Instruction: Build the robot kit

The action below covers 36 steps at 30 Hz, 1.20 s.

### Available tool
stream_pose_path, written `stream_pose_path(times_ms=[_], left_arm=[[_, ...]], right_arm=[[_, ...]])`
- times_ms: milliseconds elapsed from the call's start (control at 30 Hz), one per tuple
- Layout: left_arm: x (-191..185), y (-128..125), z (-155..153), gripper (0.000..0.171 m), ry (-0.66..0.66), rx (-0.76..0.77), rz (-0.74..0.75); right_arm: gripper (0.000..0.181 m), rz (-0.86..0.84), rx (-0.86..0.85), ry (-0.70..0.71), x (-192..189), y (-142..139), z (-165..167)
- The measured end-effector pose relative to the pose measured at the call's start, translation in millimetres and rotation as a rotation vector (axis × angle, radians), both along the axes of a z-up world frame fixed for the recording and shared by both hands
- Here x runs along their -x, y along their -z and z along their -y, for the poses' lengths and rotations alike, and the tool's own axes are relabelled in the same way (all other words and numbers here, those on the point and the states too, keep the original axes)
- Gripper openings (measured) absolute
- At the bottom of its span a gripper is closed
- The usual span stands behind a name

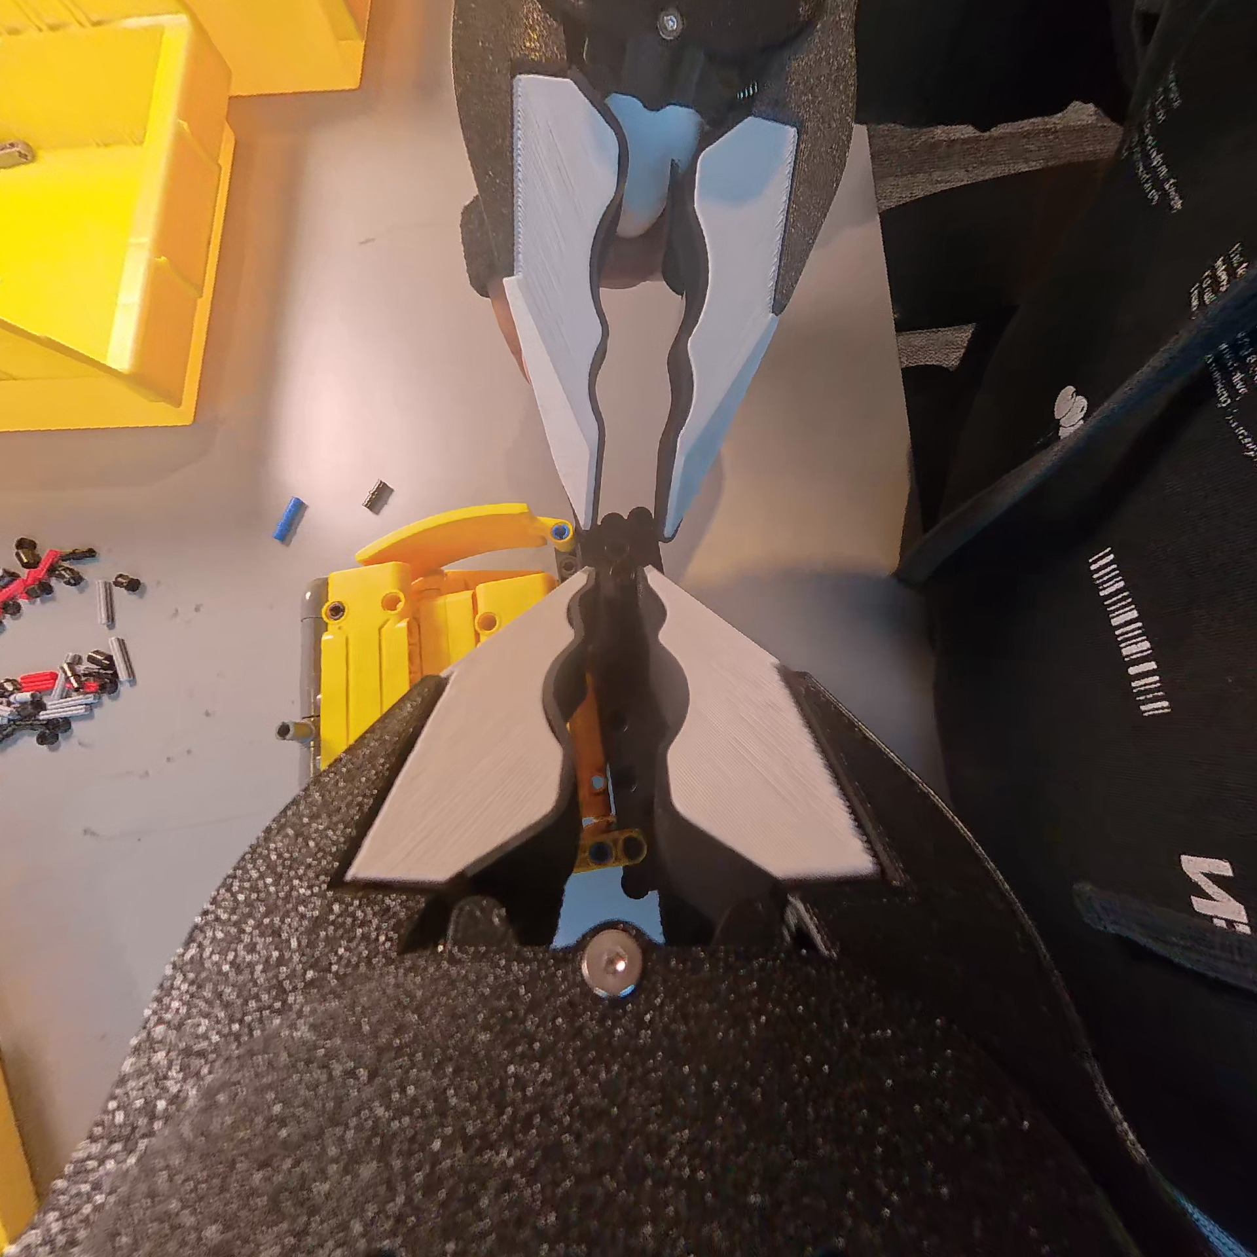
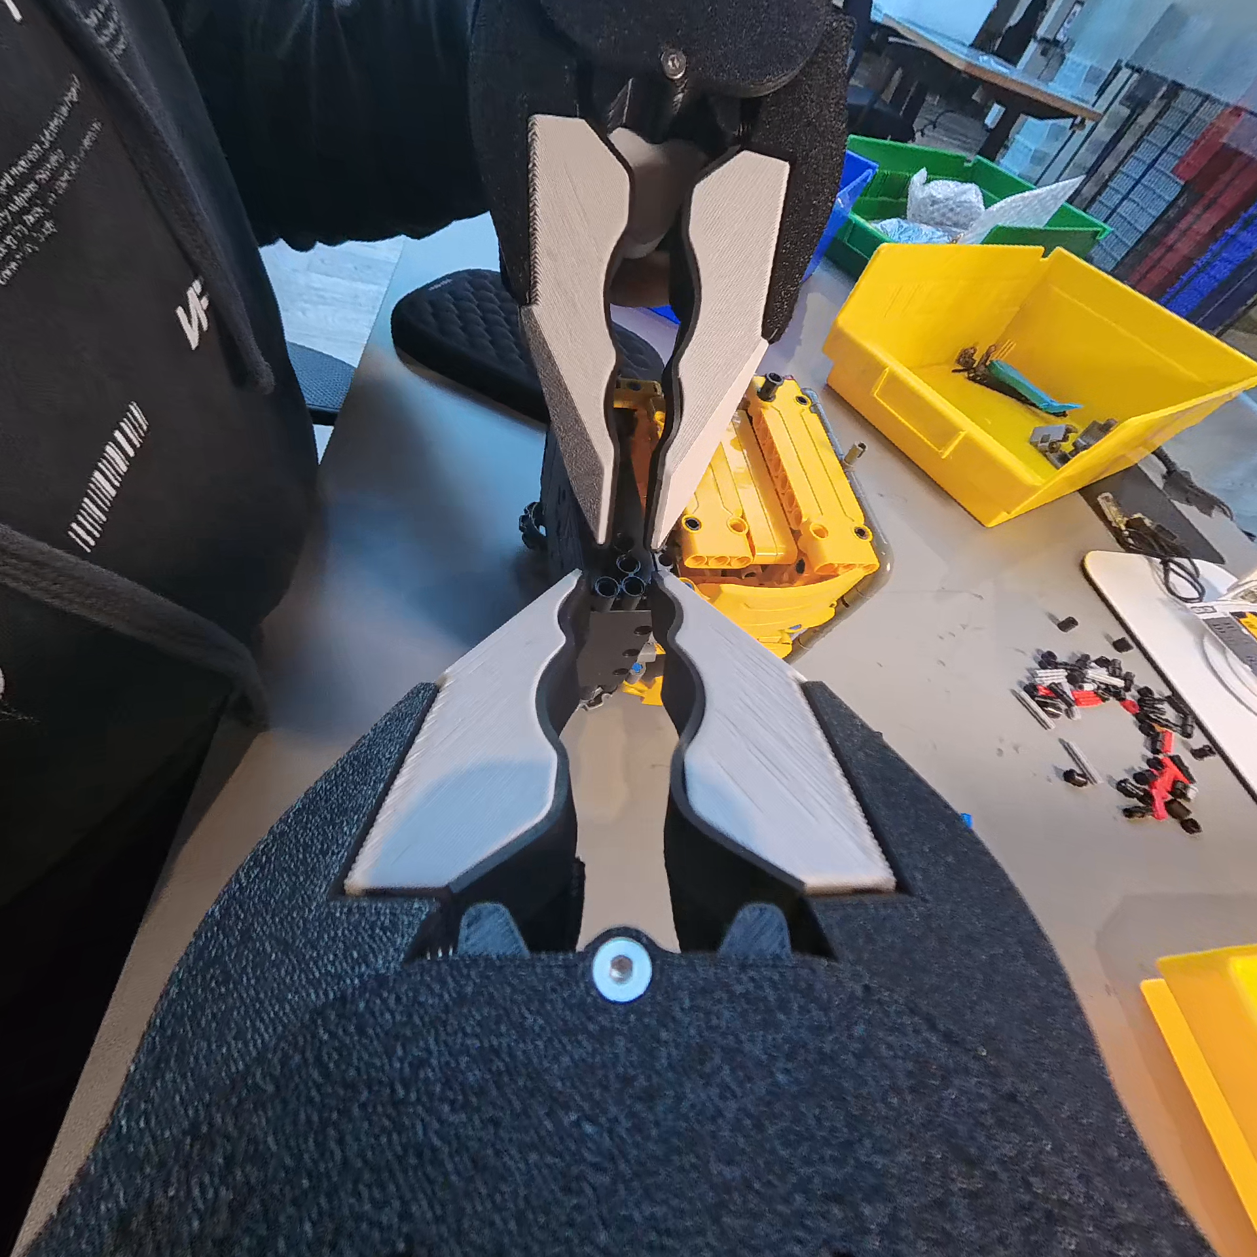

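Your left gripper (image 1: 615,575) sits at frame centre in the left wrist view, jaws nearly closed and clamped on a black beam (image 1: 629,687) that runs back between the fingers. Your right gripper (image 1: 622,524) comes in from the top of that frame, tip to tip with the left one. Its tips pinch a cluster of black pins (image 1: 624,534) at the beam's end.

In the right wrist view it's mirrored: right gripper (image 2: 622,578) at centre, jaws almost closed on the black beam (image 2: 615,646), its open-ended tubes (image 2: 624,578) showing at the tips. The left gripper (image 2: 629,537) hangs from the top and meets it at the same spot. You can't tell from either view whether both hold one piece or two joined pieces.

The yellow model (image 1: 408,632) lies on the grey table (image 1: 272,408), left of centre in the left wrist view and partly hidden behind the left fingers. In the right wrist view the model (image 2: 768,517) sits just right of centre, behind both grippers. An orange part (image 1: 588,741) shows between the left fingers, beside the beam.

Loose blue pin (image 1: 290,518) and black pin (image 1: 377,495) lie on the table just above the model. A pile of small parts (image 1: 61,653), black, grey and red, is at the left edge. Yellow bin (image 1: 102,224) is at upper left; in the right wrist view the bin (image 2: 1020,381) holds a few parts, with a green bin (image 2: 952,204) behind it. A person's black garment (image 1: 1122,612) fills the right side.
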State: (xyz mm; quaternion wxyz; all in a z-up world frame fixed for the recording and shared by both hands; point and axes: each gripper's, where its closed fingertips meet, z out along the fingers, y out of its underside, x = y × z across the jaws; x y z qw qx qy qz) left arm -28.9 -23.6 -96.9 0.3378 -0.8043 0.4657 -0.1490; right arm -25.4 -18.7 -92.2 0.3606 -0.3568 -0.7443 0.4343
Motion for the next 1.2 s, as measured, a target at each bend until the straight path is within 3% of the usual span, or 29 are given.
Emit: stream_pose_path(times_ms=[1200], left_arm=[[-2.8, 1.2, 2.5, 0.005, 0.01, -0.002, -0.035]], right_arm=[[0.018, -0.019, 0.009, 0.009, -0.3, 0.3, 2.5]])
